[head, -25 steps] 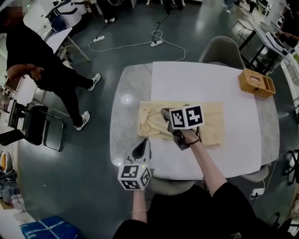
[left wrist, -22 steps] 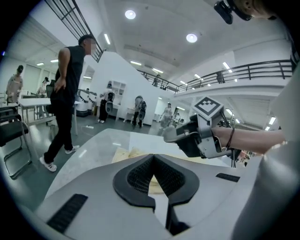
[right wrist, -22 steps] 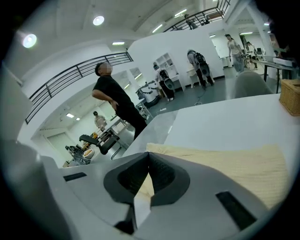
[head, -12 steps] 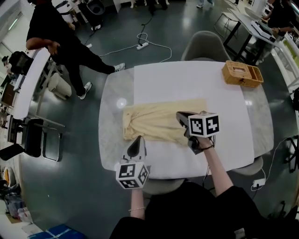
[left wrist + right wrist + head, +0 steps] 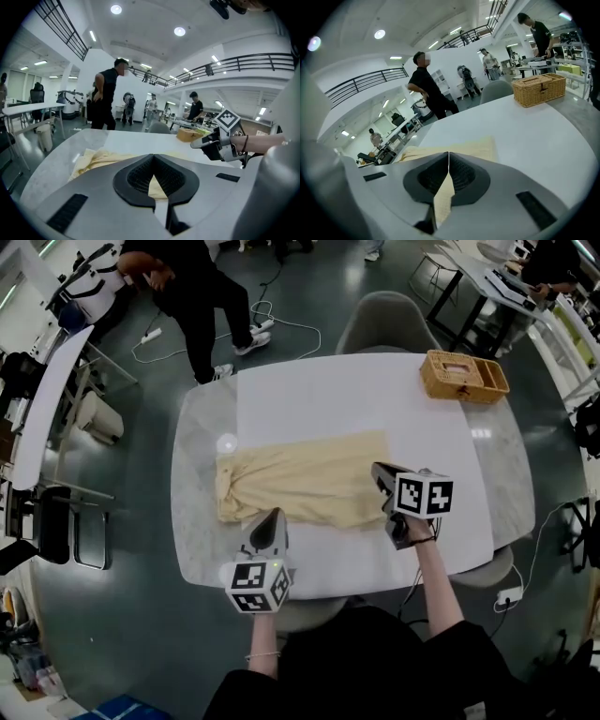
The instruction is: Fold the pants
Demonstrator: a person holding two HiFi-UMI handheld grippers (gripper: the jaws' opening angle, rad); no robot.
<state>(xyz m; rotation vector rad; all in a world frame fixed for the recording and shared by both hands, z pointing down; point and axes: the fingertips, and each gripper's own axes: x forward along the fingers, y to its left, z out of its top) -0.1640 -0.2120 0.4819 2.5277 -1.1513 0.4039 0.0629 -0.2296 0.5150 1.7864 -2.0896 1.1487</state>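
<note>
Pants (image 5: pixel 300 479) are lying as one long cream strip across the white bench (image 5: pixel 375 390), stretching away to the left of the right tool (image 5: pixel 378 468) and just ahead of the left tool (image 5: pixel 273 516). A second ago the right tool was sitting over the middle of the strip. Now it is sitting at the strip's right-hand end, having travelled along the cloth, while the left tool is keeping to the near edge towards the bunched end. The strip's outline is looking much the same as before, so the cloth is not being carried along. I am reading this as a smoothing pass rather than a fold. Both tools are staying narrow, with the jaw tips meeting. Cream cloth is showing through the slot behind each pair of tips, and I cannot tell whether any of it is being pinched. A wicker basket (image 5: pixel 463 377) is standing well beyond the right tool, clear of the work. With the strip flattened, the task is probably moving towards the crosswise fold, which is not yet begun: neither end is being lifted.
</note>
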